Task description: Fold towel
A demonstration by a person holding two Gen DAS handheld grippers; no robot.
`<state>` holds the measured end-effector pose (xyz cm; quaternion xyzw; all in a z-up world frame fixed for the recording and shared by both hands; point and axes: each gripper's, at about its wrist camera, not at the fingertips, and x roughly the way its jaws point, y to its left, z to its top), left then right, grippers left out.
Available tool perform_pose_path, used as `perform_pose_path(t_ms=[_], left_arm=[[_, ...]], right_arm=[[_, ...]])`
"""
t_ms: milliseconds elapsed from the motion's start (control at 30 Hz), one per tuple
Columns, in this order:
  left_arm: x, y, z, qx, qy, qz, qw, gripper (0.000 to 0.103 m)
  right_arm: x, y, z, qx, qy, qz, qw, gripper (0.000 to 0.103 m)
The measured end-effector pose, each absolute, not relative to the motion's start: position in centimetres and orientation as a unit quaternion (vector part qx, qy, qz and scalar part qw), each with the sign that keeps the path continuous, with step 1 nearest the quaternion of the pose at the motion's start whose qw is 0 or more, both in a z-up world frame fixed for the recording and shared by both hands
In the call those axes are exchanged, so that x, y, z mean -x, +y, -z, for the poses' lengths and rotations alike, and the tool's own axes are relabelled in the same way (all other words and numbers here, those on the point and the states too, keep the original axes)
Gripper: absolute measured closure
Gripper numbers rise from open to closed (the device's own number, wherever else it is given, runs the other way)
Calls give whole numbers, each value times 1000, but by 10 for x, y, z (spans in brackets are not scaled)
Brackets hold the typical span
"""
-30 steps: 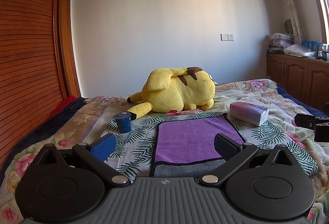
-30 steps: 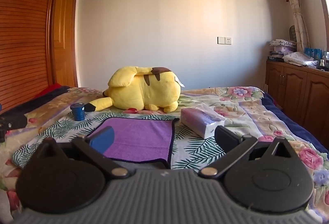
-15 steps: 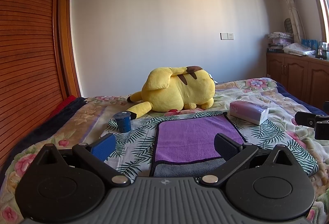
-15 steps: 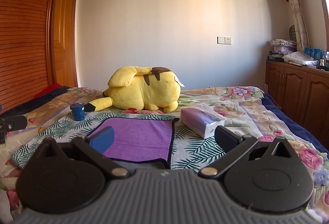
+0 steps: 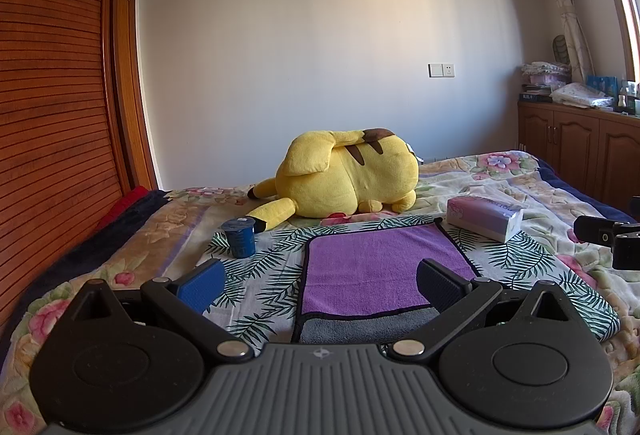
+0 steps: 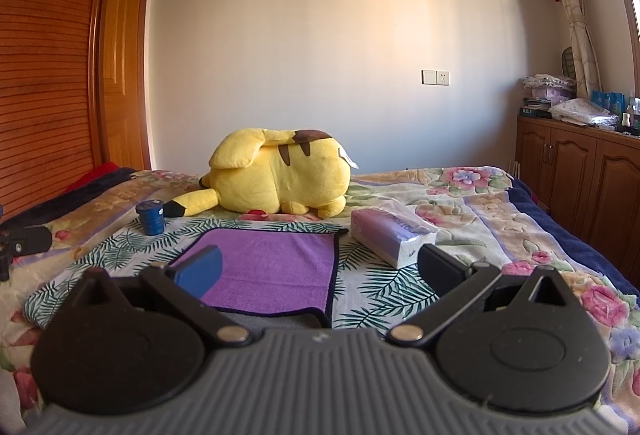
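The towel [image 5: 380, 267] lay flat on the leaf-print cloth [image 5: 264, 275] on the bed [image 5: 532, 191], purple face up, with a grey strip [image 5: 360, 329] showing along its near edge. Its long axis ran from near to far, the far edge pointing toward the plush [image 5: 344, 175].

The left gripper [image 5: 320, 281] hovered above the towel's near end, fingers wide apart and holding nothing; its blue pad [image 5: 200, 285] was over the cloth to the left of the towel, its dark pad [image 5: 438, 285] over the towel's right part. Whether either touched the fabric could not be told.

The right gripper [image 6: 318, 273] was likewise spread wide and empty, its blue pad [image 6: 198, 271] over the towel's [image 6: 276, 267] near left part, its dark pad [image 6: 440, 269] just in front of the tissue pack [image 6: 390, 235], to the right of the towel.

A blue cup [image 5: 239, 237] stood to the far left of the towel.
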<state>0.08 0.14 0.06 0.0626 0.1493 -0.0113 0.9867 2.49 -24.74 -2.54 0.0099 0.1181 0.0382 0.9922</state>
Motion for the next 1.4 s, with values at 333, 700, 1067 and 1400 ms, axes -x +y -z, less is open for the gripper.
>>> perform_pose_path(t_ms=[333, 700, 1067, 1400], left_arm=[[-1, 1, -1, -63, 149, 11, 987, 0], [0, 1, 0, -64, 150, 11, 987, 0], [0, 1, 1, -64, 150, 11, 987, 0], [0, 0, 5, -66, 161, 13, 985, 0]], right_arm=[[-25, -247, 25, -10, 119, -38, 992, 0], [-27, -246, 23, -11, 119, -38, 992, 0], [-26, -248, 25, -11, 120, -38, 992, 0], [-26, -252, 27, -9, 123, -39, 992, 0]])
